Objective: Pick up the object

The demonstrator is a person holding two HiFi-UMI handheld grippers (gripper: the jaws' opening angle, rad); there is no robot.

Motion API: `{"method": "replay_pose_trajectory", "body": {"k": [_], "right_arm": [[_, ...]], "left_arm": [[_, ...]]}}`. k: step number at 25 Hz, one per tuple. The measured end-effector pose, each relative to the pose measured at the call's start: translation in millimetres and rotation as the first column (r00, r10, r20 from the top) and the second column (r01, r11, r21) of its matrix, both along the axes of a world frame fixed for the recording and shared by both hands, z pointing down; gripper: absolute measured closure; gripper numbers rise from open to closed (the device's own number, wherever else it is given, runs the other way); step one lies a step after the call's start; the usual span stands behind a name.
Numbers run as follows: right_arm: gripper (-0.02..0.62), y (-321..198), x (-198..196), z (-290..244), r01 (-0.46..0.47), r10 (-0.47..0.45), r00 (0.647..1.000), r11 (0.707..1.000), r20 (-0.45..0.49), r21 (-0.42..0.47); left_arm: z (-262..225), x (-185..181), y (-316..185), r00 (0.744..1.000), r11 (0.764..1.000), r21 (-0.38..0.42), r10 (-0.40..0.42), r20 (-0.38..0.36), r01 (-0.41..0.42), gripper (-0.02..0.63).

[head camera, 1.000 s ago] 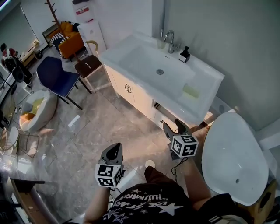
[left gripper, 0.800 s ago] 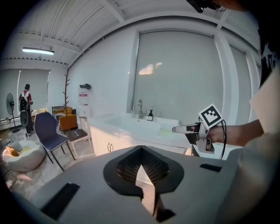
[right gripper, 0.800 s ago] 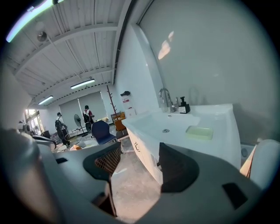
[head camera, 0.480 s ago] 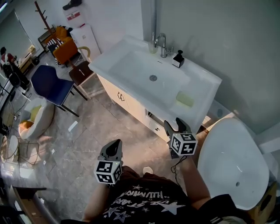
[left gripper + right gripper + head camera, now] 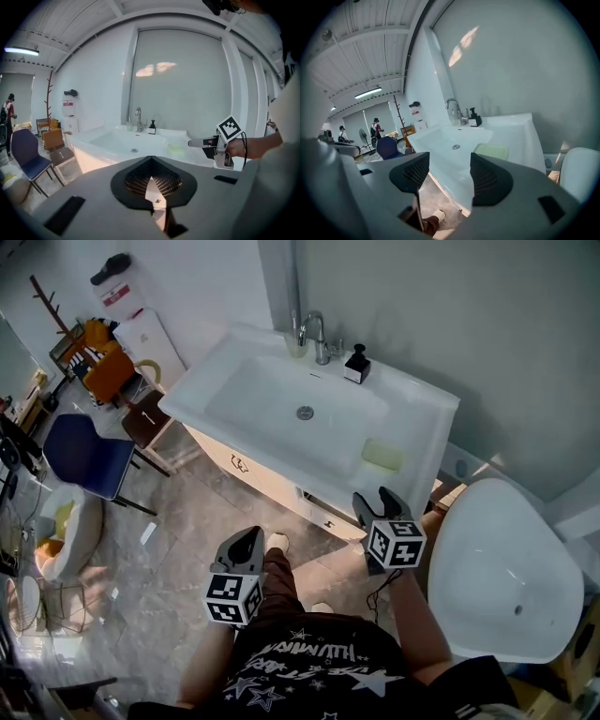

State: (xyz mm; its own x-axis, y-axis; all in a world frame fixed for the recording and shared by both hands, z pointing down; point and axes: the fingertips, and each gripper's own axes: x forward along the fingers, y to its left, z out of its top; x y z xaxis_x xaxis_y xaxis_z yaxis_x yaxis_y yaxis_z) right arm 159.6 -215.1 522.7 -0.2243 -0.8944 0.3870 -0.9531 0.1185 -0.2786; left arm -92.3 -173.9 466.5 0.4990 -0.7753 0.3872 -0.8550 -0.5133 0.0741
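Judging this as pre-grasp: pale green rectangular block lies untouched on the white vanity surface near its front-right corner; right gripper fingers apart, empty, near it; left gripper fingers together, empty; next move likely calls for straddling the block.

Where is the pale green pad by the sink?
In the head view, the pale green pad lies on the white countertop right of the basin, just ahead of the right gripper.
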Motion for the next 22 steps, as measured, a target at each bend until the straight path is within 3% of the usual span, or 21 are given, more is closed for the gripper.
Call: {"method": "replay_pose_trajectory", "body": {"k": [4, 9, 14, 22], "right_arm": [[0.325, -22, 14, 5, -0.092, 0.092, 0.996, 0.995, -0.019, -0.024], [0.325, -61, 27, 21, -0.187, 0.185, 0.982, 0.98, -0.039, -0.071], [0.325, -94, 35, 34, -0.288, 0.283, 0.957, 0.948, -0.059, -0.134], [0.351, -139, 47, 63, -0.409, 0.378, 0.91, 0.886, -0.17, -0.217]], "left_arm": [[6, 19, -53, 0.993, 0.993, -0.015, 0.118, -0.004, -0.118, 0.591], [18, 45, -124, 0.969, 0.968, -0.043, 0.248, -0.007, -0.248, 0.591], [29, 68, -184, 0.927, 0.923, -0.088, 0.374, -0.007, -0.373, 0.591], [46, 100, -257, 0.858, 0.851, -0.126, 0.513, -0.019, -0.511, 0.591]]}}
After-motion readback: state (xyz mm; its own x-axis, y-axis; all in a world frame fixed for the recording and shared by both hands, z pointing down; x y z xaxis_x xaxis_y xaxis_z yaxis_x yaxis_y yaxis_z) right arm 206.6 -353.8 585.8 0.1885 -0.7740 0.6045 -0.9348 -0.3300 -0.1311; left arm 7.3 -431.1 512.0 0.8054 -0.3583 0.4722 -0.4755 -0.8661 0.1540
